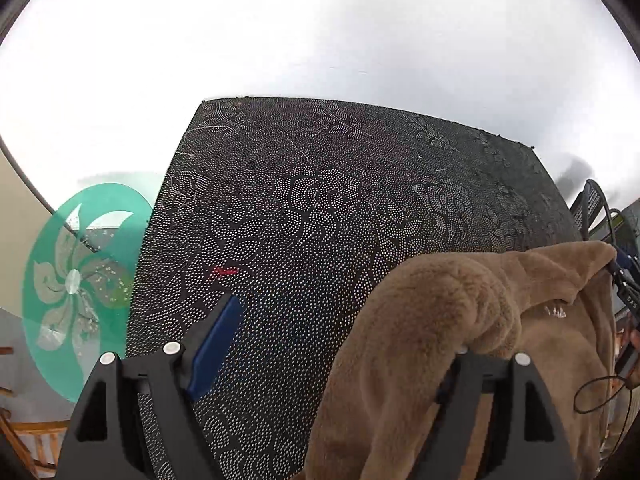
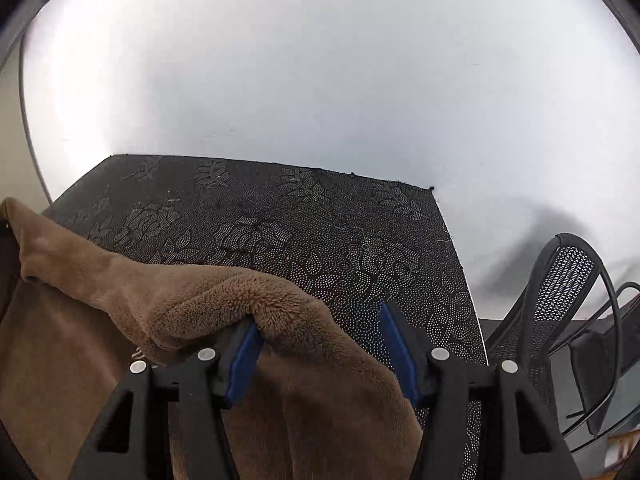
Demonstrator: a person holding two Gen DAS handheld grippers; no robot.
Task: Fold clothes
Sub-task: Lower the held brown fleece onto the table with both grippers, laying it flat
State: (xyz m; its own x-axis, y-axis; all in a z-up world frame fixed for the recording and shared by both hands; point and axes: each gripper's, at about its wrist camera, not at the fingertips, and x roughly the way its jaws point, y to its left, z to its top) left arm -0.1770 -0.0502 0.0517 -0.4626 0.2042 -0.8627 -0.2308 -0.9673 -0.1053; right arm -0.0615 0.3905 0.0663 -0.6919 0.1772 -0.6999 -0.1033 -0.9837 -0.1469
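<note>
My left gripper (image 1: 336, 344) is wide open. The brown fuzzy garment (image 1: 460, 320) hangs over its right finger, and its blue-padded left finger (image 1: 216, 352) is bare. My right gripper (image 2: 320, 348) is wide open too, with the same fuzzy cloth draped over its left finger (image 2: 242, 356); nothing is pinched. The garment sits at the near edge of the black dotted mat (image 1: 320, 200) on the white table (image 1: 280, 40). The far part of the mat is bare. A green glass disc (image 1: 76, 284) sits past the mat's left edge. A black mesh chair (image 2: 560, 280) stands off the right edge.
</note>
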